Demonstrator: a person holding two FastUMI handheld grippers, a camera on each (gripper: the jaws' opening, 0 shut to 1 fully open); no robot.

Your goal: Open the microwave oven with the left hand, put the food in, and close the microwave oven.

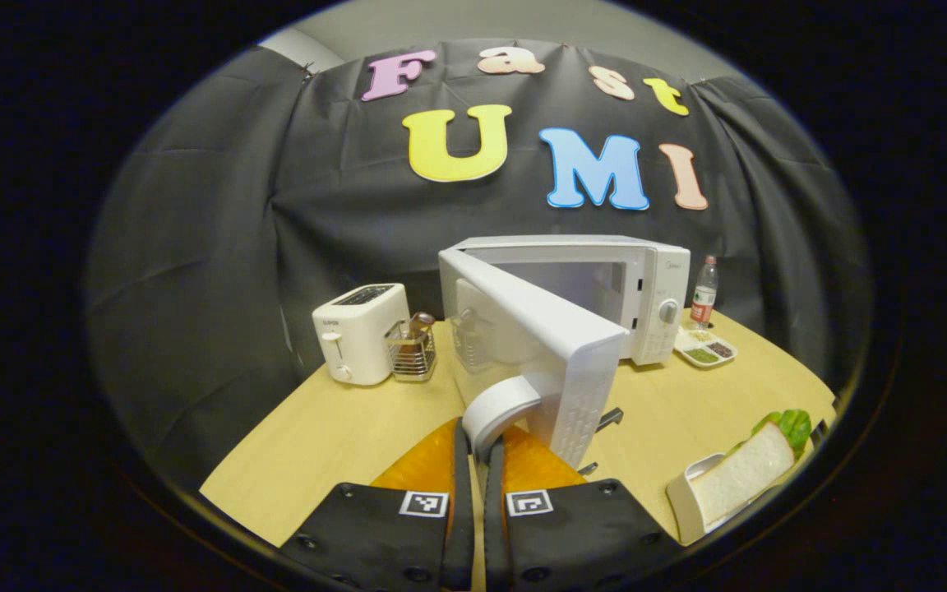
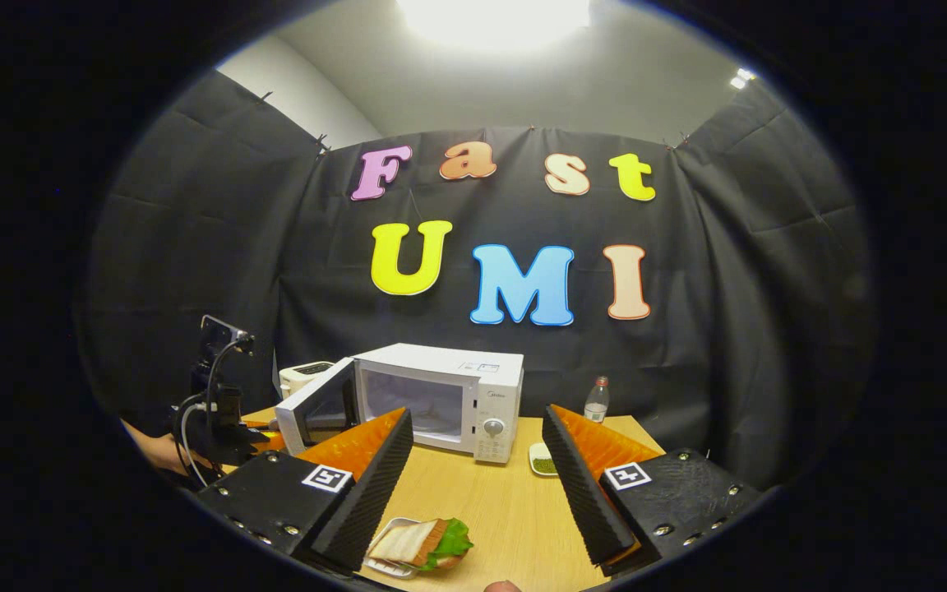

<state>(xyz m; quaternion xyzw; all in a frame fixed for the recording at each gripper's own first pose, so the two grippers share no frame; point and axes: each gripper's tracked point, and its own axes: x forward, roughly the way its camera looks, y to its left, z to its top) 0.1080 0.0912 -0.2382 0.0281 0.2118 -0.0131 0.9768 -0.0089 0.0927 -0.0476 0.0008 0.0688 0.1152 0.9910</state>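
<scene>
In the left gripper view the left gripper [image 1: 478, 460] has its 2 orange-backed fingers [image 1: 523, 464] drawn almost together around the curved white handle [image 1: 494, 409] of the microwave door [image 1: 547, 329], and both black pads appear to press on it, though the contact itself is partly hidden by the handle's own curve. The door stands swung well out from the microwave oven [image 1: 605, 288], leaving the pale cavity open to the front, with the control panel and its round knob [image 1: 668, 311] on the right side of the oven. The oven sits toward the back of the light wooden table [image 1: 342, 427]. To its left are a white toaster [image 1: 361, 331] and, just beside that, a small wire rack [image 1: 410, 349] holding something brown. To the oven's right lies a small white divided dish [image 1: 705, 348] with green and dark contents, and behind it a clear bottle [image 1: 704, 292] with a red label stands upright. The food, a sandwich [image 1: 741, 473] of white bread with green lettuce, rests on a white tray [image 1: 685, 506] near the front right edge of the table, well apart from the oven. In the right gripper view the right gripper [image 2: 478, 485] hangs above the table with its 2 fingers spread wide and nothing between them; the sandwich sits low between them on its tray, just beside the left finger. Farther off in that view the other gripper, with its camera mount and cables [image 2: 214, 411], is at the open door.
</scene>
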